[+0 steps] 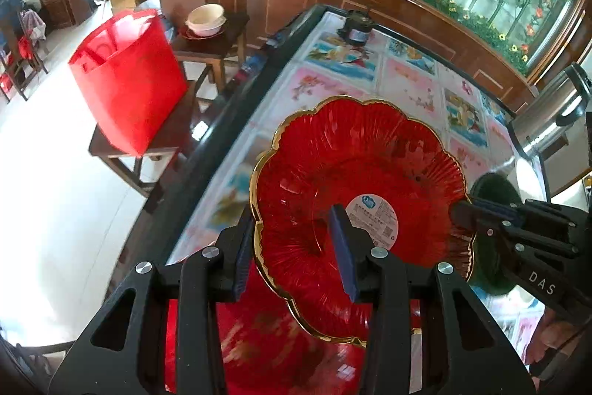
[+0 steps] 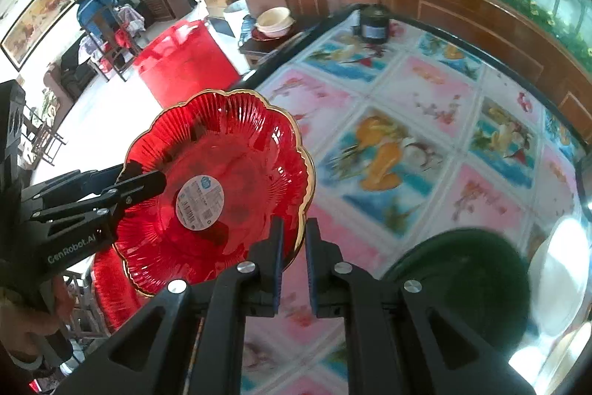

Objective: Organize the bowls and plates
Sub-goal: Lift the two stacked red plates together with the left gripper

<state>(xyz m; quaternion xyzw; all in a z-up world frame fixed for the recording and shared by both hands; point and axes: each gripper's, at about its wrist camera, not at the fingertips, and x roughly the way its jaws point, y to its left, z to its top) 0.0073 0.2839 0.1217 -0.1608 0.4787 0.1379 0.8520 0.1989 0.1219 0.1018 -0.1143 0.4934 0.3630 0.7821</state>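
A red flower-shaped glass plate [image 1: 355, 180] with a gold rim and a round white label is held tilted above the table; it also shows in the right wrist view [image 2: 218, 187]. My left gripper [image 1: 296, 247] straddles its near rim with its jaws wide, one finger on each face. My right gripper [image 2: 295, 247] is closed on the plate's opposite rim and shows at the right of the left wrist view [image 1: 470, 210]. A second red plate [image 1: 266, 339] lies below. A dark green bowl [image 2: 462, 280] sits on the table beside my right gripper.
The table [image 2: 425, 136] has a floral cloth. A black pot [image 2: 374, 21] stands at its far end. A steel pot [image 1: 547, 121] and white dishes [image 2: 562, 276] are at the right. A red bag [image 1: 129, 80] and cream bowls [image 1: 205, 19] sit on side stools.
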